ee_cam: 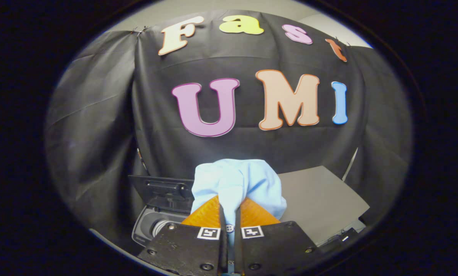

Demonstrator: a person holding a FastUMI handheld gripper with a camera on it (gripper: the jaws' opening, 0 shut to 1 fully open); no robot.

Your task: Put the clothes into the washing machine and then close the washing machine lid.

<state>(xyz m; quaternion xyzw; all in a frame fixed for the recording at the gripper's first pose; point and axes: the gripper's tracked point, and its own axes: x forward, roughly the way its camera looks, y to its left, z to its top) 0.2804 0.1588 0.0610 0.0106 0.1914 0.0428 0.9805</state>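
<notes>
At the lower left of the frame sits the washing machine (pixel 152 226), its dark lid (pixel 162 189) raised and the round drum opening showing just left of the gripper's fingers. In the lower centre the gripper (pixel 230 214) is nearly closed, both fingers pinching a fold of the light blue garment (pixel 238 182), which bunches up above the fingertips. The cloth looks soft, light and floppy; a pinch on a gathered fold suits it. To the lower right lies the grey bench (pixel 321 203).
</notes>
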